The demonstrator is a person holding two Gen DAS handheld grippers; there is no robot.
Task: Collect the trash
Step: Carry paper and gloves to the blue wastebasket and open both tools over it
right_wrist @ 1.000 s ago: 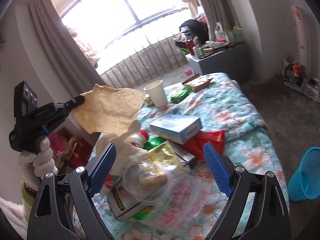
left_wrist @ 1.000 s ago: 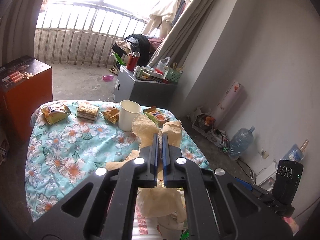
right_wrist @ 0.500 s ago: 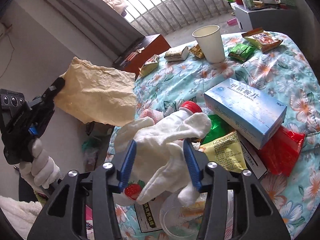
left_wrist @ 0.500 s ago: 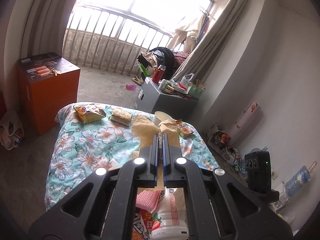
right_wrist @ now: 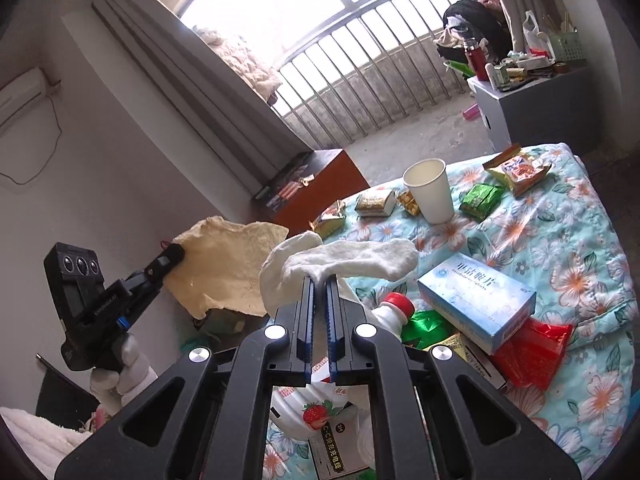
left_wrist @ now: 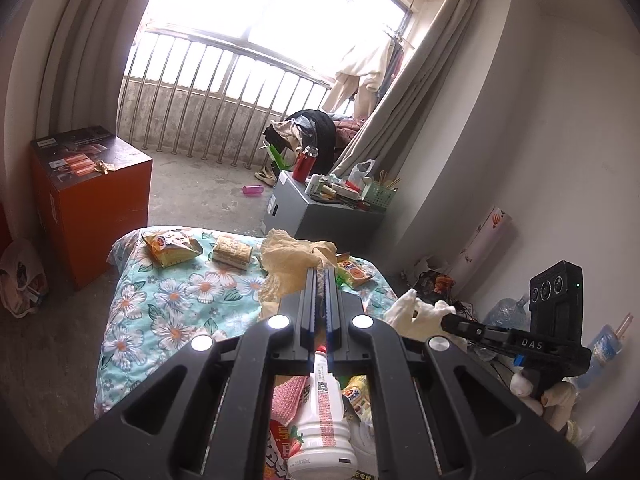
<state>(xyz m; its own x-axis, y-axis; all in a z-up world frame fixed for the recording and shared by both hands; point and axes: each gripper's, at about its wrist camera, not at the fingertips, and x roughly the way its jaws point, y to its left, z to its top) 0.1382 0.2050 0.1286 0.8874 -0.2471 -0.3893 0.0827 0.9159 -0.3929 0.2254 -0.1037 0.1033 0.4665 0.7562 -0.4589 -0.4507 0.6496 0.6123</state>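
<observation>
My left gripper (left_wrist: 321, 270) is shut on a crumpled yellow-tan paper (left_wrist: 290, 262) and holds it up over the flowered table (left_wrist: 160, 300); the paper also shows in the right wrist view (right_wrist: 228, 268). My right gripper (right_wrist: 319, 280) is shut on a white cloth glove (right_wrist: 340, 264), lifted above the trash pile; the glove also shows in the left wrist view (left_wrist: 416, 314). Below lie a white strawberry-milk bottle (left_wrist: 322, 420), a blue box (right_wrist: 476, 300), a red wrapper (right_wrist: 532, 352) and a green packet (right_wrist: 426, 326).
A white paper cup (right_wrist: 430, 190), snack packets (right_wrist: 516, 170) and a green sachet (right_wrist: 480, 198) lie at the table's far end. An orange box (left_wrist: 88, 200) stands on the floor to the left, a grey cabinet (left_wrist: 320, 216) beyond the table.
My right gripper closed on the white glove and lifted it off the pile. My left gripper rose and pulled back with the paper still in it.
</observation>
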